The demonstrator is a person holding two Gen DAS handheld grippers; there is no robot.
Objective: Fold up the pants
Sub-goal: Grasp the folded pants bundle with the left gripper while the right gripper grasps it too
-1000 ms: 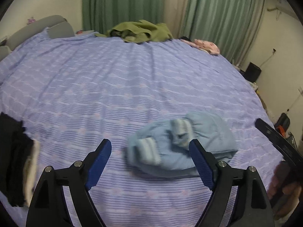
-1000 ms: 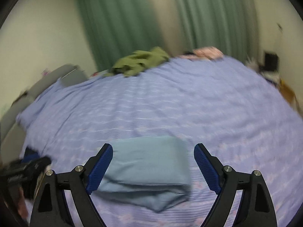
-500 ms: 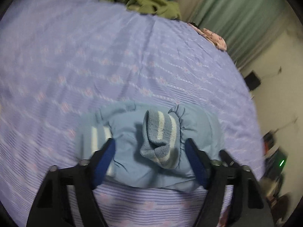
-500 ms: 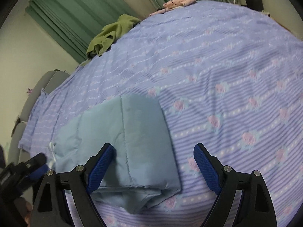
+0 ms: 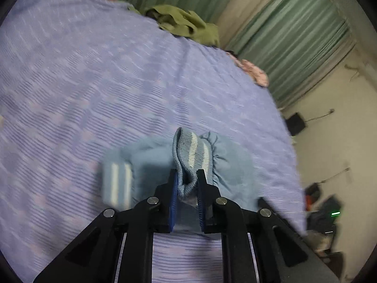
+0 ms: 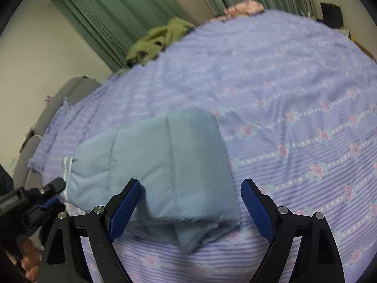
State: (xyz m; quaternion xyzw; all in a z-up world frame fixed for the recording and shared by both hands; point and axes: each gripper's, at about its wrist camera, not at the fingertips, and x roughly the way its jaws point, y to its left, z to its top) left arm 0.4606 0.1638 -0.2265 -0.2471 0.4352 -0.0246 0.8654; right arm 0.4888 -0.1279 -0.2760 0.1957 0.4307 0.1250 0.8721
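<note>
- We see the left gripper (image 5: 187, 184), whose jaws have just been closing, clamped on the striped knitted cuff (image 5: 188, 155) of the folded light-blue pants (image 6: 165, 162).
- The right gripper (image 6: 190, 205) stands apart over the pants; the fold at 6 o'clock is blurred.

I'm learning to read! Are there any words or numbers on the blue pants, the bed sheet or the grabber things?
None: no words, labels or numbers can be read.
The blue pants show only white stripes on a cuff.
The bed sheet shows only flowers and stripes.
Both views are blurred.
</note>
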